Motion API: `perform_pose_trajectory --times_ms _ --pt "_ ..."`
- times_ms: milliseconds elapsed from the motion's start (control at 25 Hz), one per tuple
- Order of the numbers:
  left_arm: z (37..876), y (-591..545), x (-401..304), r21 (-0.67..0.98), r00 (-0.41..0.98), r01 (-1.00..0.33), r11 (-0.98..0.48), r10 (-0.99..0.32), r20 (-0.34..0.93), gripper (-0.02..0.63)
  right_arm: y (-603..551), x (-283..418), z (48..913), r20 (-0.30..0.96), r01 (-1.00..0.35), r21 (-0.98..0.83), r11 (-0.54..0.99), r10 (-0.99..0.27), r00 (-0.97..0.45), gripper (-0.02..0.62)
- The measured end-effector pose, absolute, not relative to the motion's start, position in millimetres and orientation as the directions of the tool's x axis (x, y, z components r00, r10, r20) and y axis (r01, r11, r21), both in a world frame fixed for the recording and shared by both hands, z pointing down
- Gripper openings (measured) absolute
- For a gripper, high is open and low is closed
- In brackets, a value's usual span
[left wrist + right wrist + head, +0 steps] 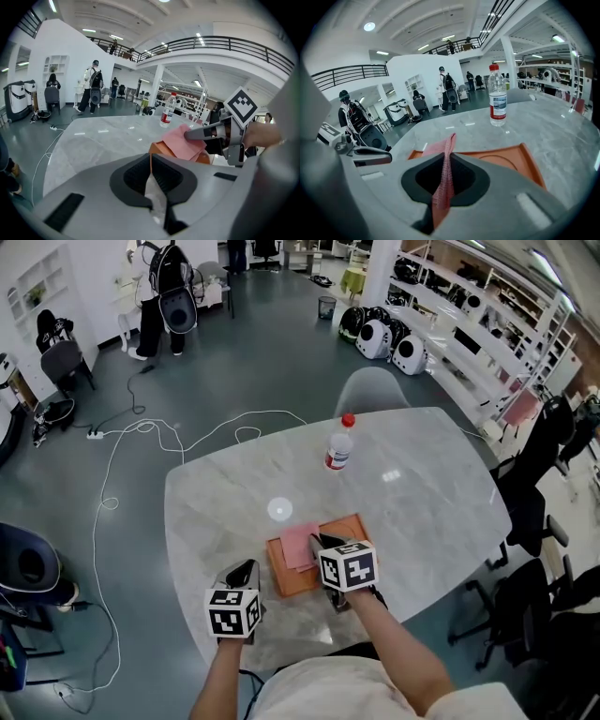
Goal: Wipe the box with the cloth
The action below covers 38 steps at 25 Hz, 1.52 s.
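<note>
A flat orange box point(298, 577) lies on the marble table point(422, 493), near the front edge. A pink cloth point(300, 545) rests on the box's left part. My right gripper point(323, 542) is shut on the cloth; in the right gripper view the cloth point(445, 150) runs up between the jaws over the box point(506, 157). My left gripper point(248, 570) sits at the box's left edge. In the left gripper view it point(151, 161) is shut, with a thin orange rim of the box point(157, 148) between its jaws. The cloth point(180, 140) and right gripper point(192, 135) show beyond.
A water bottle point(339, 448) with a red cap stands upright further back on the table. A grey chair point(370, 390) is at the far side, office chairs point(530, 493) at the right. Cables point(141, 432) lie on the floor to the left.
</note>
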<state>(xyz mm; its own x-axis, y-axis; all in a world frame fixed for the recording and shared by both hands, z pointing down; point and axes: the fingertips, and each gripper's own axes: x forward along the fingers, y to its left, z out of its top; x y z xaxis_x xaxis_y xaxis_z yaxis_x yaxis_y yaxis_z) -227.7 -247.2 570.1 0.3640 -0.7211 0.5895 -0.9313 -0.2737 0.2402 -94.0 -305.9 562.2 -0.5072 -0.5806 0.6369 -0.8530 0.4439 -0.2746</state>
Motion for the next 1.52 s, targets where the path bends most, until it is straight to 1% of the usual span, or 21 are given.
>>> perform_pose_trajectory --times_ms 680,1200,1360,1520 --pt "571 -252 -208 0.256 0.398 -0.917 -0.304 -0.705 0.587 0.015 -320 -21 556 0.652 -0.911 -0.232 0.341 -0.641 -0.406 0.017" --pt "574 -250 -201 0.249 0.387 -0.922 -0.297 -0.705 0.594 0.017 -334 39 552 0.648 -0.941 -0.195 0.277 -0.683 -0.336 0.017" --pt "572 -246 -197 0.243 0.372 -0.928 -0.282 -0.71 0.598 0.015 -334 51 549 0.646 -0.941 -0.205 0.271 -0.685 -0.338 0.017" --pt "568 -245 -194 0.235 0.355 -0.935 -0.266 -0.721 0.595 0.017 -334 48 540 0.612 -0.919 -0.279 0.279 -0.685 -0.394 0.017"
